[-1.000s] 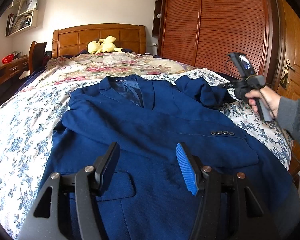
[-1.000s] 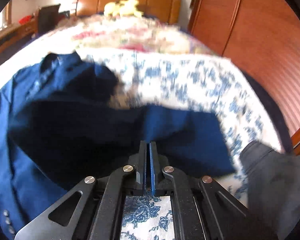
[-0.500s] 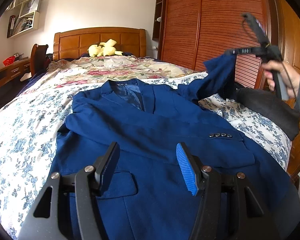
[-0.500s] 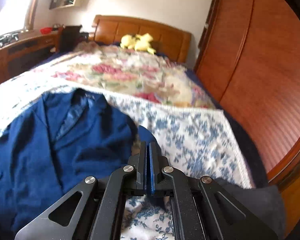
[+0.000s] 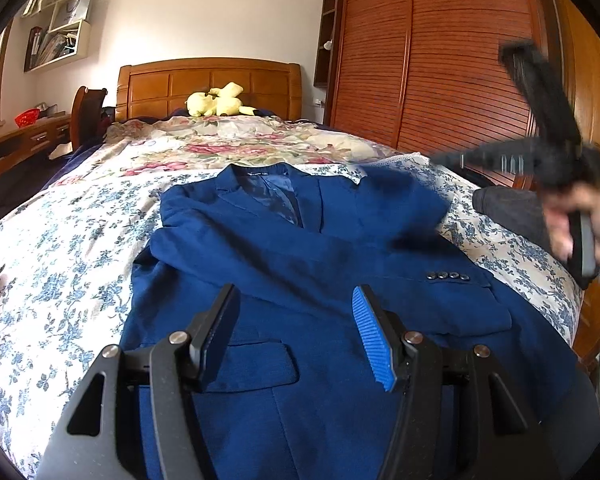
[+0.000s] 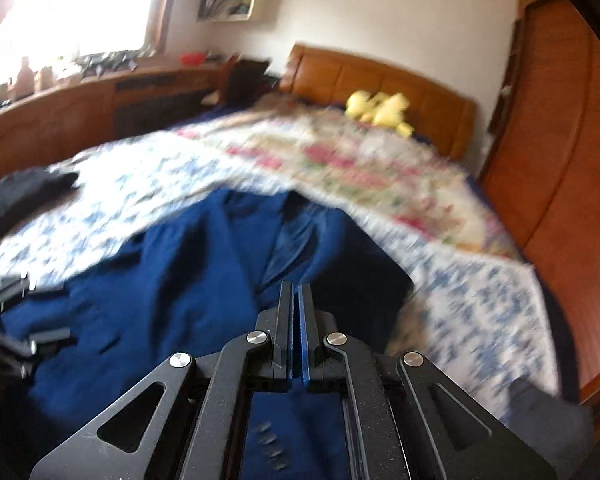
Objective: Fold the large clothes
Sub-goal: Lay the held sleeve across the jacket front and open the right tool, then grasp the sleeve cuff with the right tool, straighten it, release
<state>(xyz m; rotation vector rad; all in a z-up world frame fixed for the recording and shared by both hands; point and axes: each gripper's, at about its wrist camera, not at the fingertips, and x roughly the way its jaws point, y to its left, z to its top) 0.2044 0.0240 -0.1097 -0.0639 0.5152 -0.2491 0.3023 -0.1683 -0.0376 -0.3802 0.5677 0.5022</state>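
A blue blazer [image 5: 300,264] lies face up on the bed, its left sleeve folded across the chest with cuff buttons [image 5: 448,276] showing. My left gripper [image 5: 296,328] is open and empty, hovering over the blazer's lower front near a pocket flap. My right gripper [image 6: 297,312] is shut on the blazer's right sleeve [image 5: 404,200] and carries it in over the chest; it appears blurred at the right of the left wrist view [image 5: 444,159]. The blazer also fills the right wrist view [image 6: 180,280].
The bed has a blue floral sheet [image 5: 60,248] and a pink floral quilt [image 5: 228,140] toward the wooden headboard [image 5: 208,80], with a yellow plush toy [image 5: 216,100]. A wooden wardrobe [image 5: 440,60] stands right. Dark cloth [image 5: 508,208] lies at the bed's right edge. A desk [image 6: 80,108] stands left.
My right gripper lifted the right sleeve off the bed's right side and swung it left over the blazer's chest. My left gripper stayed open in place.
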